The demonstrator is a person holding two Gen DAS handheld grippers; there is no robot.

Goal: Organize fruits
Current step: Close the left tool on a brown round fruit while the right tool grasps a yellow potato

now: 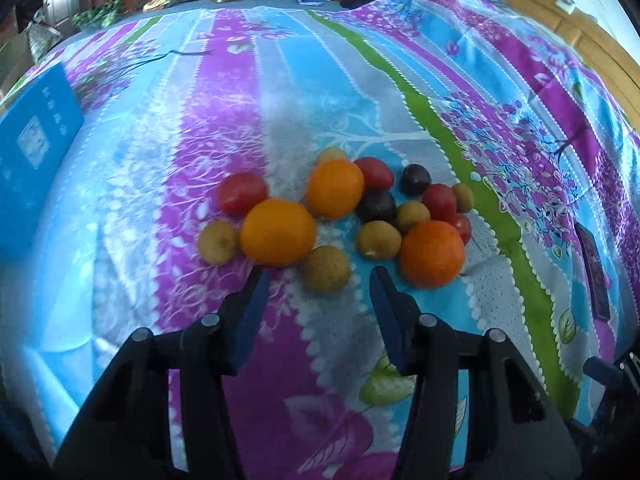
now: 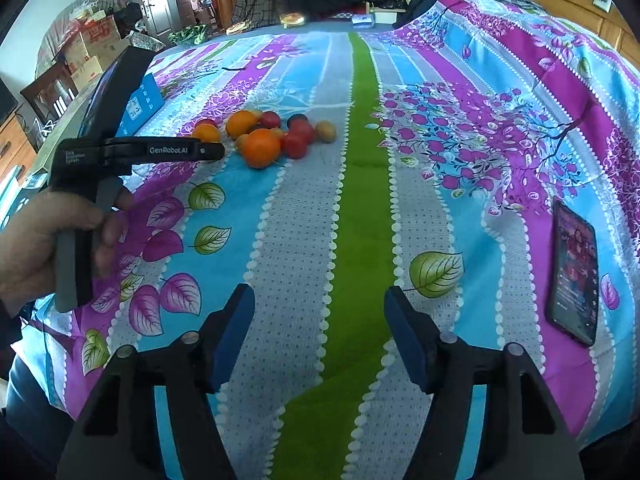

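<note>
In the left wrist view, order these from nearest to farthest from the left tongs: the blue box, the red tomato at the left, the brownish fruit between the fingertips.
1. Brownish fruit, just ahead of the left tongs.
2. Red tomato, farther, left.
3. Blue box, far left edge.

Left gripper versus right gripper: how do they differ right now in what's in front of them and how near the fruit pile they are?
The left gripper sits right at the fruit pile, a small brown fruit just ahead of its tips; the right gripper hangs over bare bedsheet, the pile far ahead. The left's jaws stand narrower than the right's. Shared: both are open, holding nothing, with blue pads.
</note>
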